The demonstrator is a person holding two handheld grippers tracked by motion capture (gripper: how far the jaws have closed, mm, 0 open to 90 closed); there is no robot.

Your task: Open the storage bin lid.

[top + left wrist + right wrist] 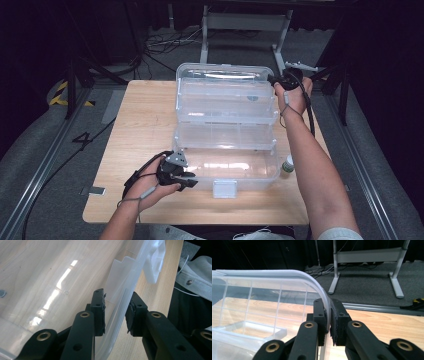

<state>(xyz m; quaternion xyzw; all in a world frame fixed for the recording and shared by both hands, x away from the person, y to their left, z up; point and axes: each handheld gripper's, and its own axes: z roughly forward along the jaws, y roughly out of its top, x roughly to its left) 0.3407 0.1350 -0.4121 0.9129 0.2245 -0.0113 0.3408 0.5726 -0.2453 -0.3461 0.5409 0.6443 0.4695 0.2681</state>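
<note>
Clear plastic box (pixel 226 127) sits mid-table, tiers fanned out and lid (pixel 225 71) raised at the back. The right gripper (pixel 286 80) pinches the lid's far corner; the left gripper (pixel 186 179) straddles the box's near wall, pads apart. Opening looks nearly finished.

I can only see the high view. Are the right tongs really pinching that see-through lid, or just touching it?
Observer: Pinching. In the right gripper view, the right tongs are shut on the lid's curved rim, one pad on each side.
Operator: And the left tongs?
Observer: The left tongs straddle the box's front wall, one jaw inside and one outside, with a gap still showing at the outer pad.
</note>
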